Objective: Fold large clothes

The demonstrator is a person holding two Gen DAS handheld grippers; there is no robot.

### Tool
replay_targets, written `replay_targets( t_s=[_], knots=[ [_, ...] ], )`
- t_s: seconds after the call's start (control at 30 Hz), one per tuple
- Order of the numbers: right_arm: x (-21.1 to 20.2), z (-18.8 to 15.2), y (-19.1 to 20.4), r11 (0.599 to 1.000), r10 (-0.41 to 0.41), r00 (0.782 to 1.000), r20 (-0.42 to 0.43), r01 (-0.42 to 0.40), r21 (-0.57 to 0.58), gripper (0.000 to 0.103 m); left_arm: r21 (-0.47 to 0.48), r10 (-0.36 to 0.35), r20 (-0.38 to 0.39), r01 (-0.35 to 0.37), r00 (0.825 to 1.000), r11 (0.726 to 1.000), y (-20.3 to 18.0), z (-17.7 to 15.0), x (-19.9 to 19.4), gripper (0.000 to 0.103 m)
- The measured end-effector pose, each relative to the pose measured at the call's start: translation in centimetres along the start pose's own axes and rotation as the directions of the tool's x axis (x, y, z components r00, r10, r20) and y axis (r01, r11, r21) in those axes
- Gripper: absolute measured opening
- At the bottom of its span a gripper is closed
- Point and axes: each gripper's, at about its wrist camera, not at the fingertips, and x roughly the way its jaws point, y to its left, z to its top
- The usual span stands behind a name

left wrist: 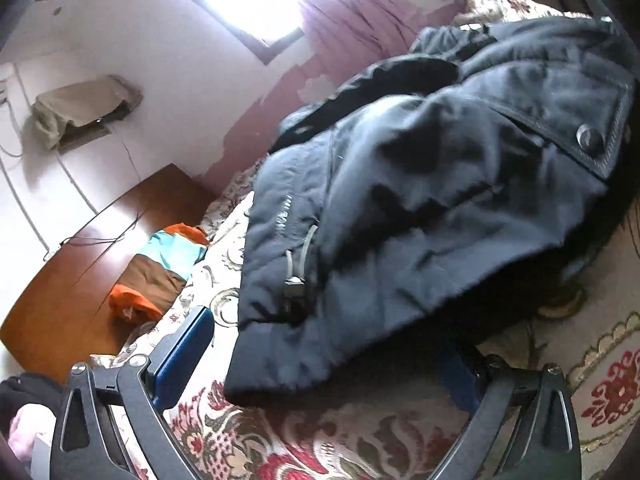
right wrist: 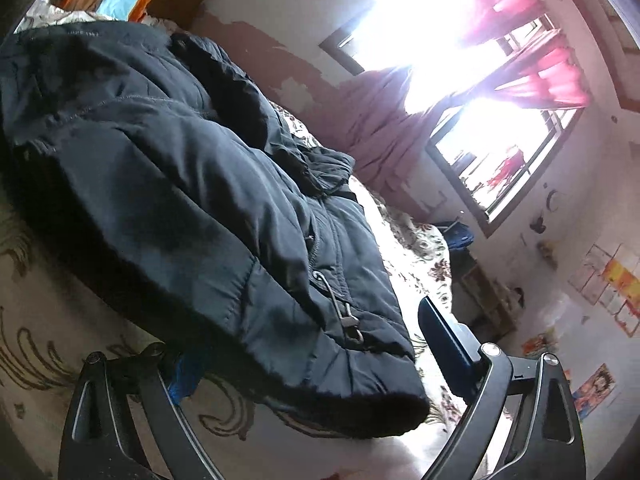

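Note:
A dark navy padded jacket (left wrist: 420, 200) lies spread on a floral bedspread (left wrist: 280, 436). Its hem with a grey drawcord and toggle (left wrist: 294, 276) points toward me. My left gripper (left wrist: 324, 332) stands wide open around one hem corner. Its left blue pad (left wrist: 180, 356) is clear of the cloth, and the right finger is hidden under the hem. In the right wrist view the jacket (right wrist: 180, 200) fills the left side. My right gripper (right wrist: 304, 332) is also wide open astride the other hem corner, with its right pad (right wrist: 444, 340) beside the edge and its left finger under the cloth.
A brown wooden board (left wrist: 100, 240) stands at the bed's end with an orange, blue and brown cloth (left wrist: 160, 264) beside it. A bright window with pink curtains (right wrist: 532, 60) is behind the bed. Dark and pink clothes (left wrist: 24, 420) lie at the lower left.

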Motion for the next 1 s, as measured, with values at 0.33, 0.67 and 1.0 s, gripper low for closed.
replay_targets(
  t_s=[0.33,0.67,1.0],
  knots=[
    [0.1,-0.3,-1.1,1.0,0.013,0.999,-0.041,-0.012,0.028,0.068,0.062,0.021,0.012,-0.021,1.0,0.998,-0.4,0.2,1.2,0.066],
    [-0.4,-0.6,0.0,0.996,0.087,0.995,-0.043,-0.088,-0.027,0.026,0.04,0.007,0.037,-0.009,0.999,0.999,0.3,0.3,0.7,0.044],
    [-0.3,-1.1,-1.0,0.992,0.127,0.987,-0.094,-0.126,0.02,0.024,0.065,0.022,0.053,-0.025,0.998,0.998,-0.3,0.2,0.4,0.037]
  ],
)
